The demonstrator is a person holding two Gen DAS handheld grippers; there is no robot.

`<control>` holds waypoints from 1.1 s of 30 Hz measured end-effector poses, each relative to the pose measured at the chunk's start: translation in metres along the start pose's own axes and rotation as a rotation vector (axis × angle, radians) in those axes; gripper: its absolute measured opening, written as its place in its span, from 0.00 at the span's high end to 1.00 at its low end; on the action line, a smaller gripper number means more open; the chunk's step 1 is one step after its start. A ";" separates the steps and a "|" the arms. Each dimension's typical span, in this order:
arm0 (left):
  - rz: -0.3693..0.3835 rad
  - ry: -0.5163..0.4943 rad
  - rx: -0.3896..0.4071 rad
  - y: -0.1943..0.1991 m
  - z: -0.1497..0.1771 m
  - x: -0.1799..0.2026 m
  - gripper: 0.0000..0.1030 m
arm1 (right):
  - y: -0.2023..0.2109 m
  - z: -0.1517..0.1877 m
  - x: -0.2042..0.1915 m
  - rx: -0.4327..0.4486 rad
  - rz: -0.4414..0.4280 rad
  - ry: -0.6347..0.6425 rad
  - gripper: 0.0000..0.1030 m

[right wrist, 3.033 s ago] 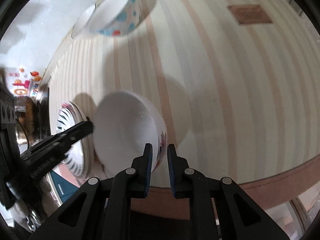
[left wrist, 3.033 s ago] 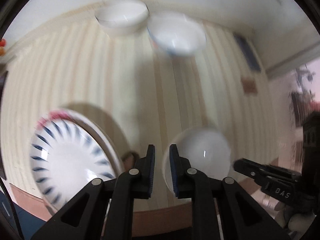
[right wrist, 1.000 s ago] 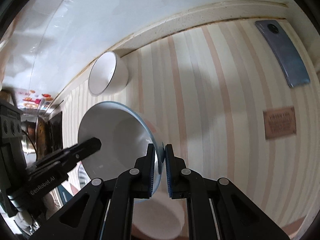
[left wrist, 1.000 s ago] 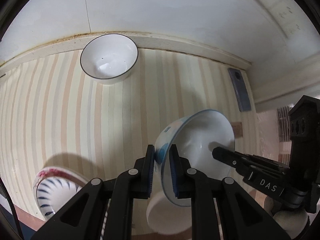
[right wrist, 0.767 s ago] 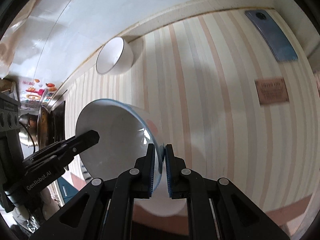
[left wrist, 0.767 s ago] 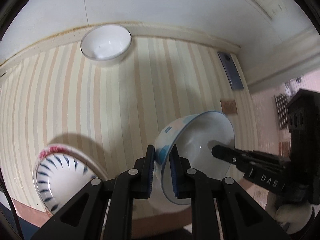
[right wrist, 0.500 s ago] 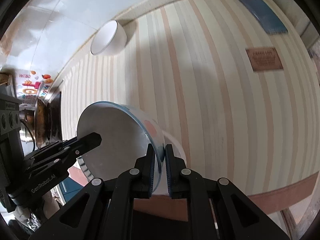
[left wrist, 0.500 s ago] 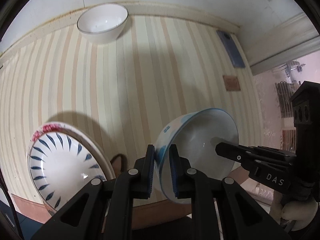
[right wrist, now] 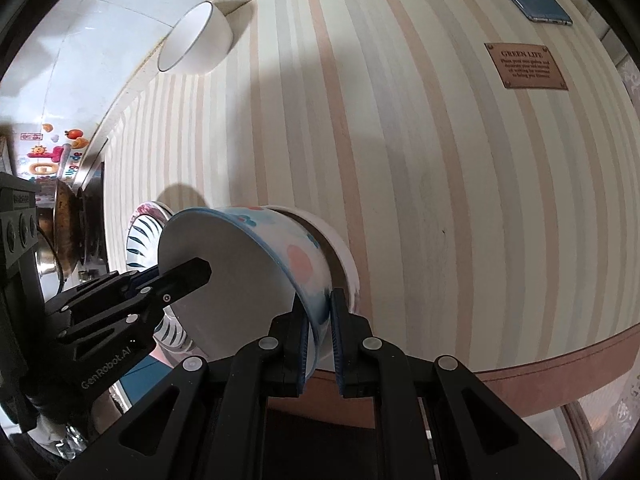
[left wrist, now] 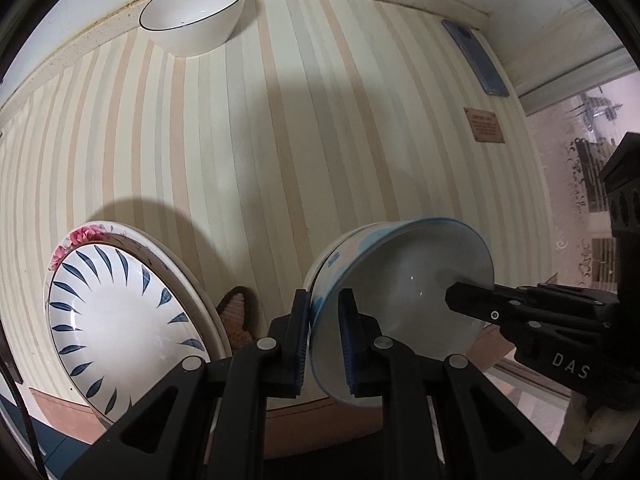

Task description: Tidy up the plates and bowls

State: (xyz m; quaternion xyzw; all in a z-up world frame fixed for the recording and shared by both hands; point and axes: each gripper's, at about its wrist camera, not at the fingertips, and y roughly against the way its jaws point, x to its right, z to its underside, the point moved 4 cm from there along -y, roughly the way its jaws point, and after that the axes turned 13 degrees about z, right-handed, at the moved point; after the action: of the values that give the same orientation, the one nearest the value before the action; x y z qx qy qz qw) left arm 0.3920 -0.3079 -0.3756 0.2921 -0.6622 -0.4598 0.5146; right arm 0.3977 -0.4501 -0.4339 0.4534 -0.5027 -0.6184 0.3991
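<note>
Both the left gripper (left wrist: 325, 334) and right gripper (right wrist: 319, 334) are clamping the spotted bowl's (right wrist: 256, 268) rim, nesting it into a white bowl (right wrist: 344, 256) beside the stacked plates (left wrist: 120, 320); a black-rimmed bowl (left wrist: 194, 14), well beyond them, is waiting.

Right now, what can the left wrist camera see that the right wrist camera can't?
Only the left wrist view shows the whole striped plate face-on. Only the right wrist view shows the cartoon stickers on the wall and the pink spot on the dotted bowl. Both show that bowl gripped by the left gripper and right gripper, the white bowl by the wall, the phone and the brown label.
</note>
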 end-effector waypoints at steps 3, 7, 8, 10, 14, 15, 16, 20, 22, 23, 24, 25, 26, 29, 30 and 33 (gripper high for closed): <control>-0.010 0.004 -0.011 -0.007 0.000 0.000 0.88 | -0.005 -0.001 -0.001 -0.017 0.013 0.005 0.88; -0.014 0.015 -0.019 -0.014 0.001 -0.001 0.88 | -0.010 -0.003 -0.004 -0.030 0.022 0.015 0.87; -0.012 0.022 -0.023 -0.014 0.001 -0.002 0.88 | -0.009 -0.004 -0.004 -0.033 0.019 0.015 0.87; -0.006 0.029 -0.027 -0.014 0.001 -0.004 0.88 | -0.009 -0.006 -0.002 -0.048 0.022 0.008 0.86; 0.017 0.039 -0.015 0.001 0.000 -0.004 0.88 | 0.004 -0.011 0.001 -0.059 0.011 0.021 0.86; 0.033 0.046 0.003 0.012 -0.004 -0.004 0.87 | 0.012 -0.014 0.003 -0.050 0.010 0.020 0.86; 0.041 0.050 0.021 0.020 -0.006 -0.005 0.87 | 0.020 -0.019 0.004 -0.034 -0.001 0.016 0.86; 0.041 0.113 0.177 0.069 -0.049 -0.032 0.75 | 0.054 -0.055 -0.003 0.069 -0.091 -0.011 0.85; 0.040 0.155 0.240 0.083 -0.073 -0.053 0.75 | 0.061 -0.082 -0.014 0.107 -0.161 -0.021 0.62; 0.039 0.189 0.264 0.087 -0.088 -0.068 0.75 | 0.060 -0.102 -0.021 0.129 -0.200 -0.033 0.49; 0.057 0.236 0.290 0.089 -0.108 -0.089 0.75 | 0.059 -0.119 -0.028 0.153 -0.230 -0.044 0.47; 0.070 0.276 0.304 0.088 -0.122 -0.108 0.75 | 0.054 -0.140 -0.037 0.175 -0.264 -0.052 0.47; 0.076 0.301 0.310 0.087 -0.130 -0.120 0.75 | 0.049 -0.155 -0.045 0.184 -0.288 -0.053 0.47; 0.134 0.398 0.304 0.070 -0.164 -0.163 0.75 | 0.022 -0.203 -0.072 0.183 -0.343 -0.057 0.47; 0.164 0.426 0.294 0.062 -0.174 -0.175 0.75 | 0.011 -0.219 -0.081 0.169 -0.362 -0.058 0.47; 0.218 0.467 0.285 0.043 -0.192 -0.197 0.75 | -0.011 -0.248 -0.096 0.163 -0.373 -0.065 0.47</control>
State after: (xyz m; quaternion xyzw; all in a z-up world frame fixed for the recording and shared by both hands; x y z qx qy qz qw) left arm 0.6370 -0.1800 -0.4083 0.3862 -0.6112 -0.2246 0.6533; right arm 0.6621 -0.4217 -0.4500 0.5491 -0.4712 -0.6532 0.2232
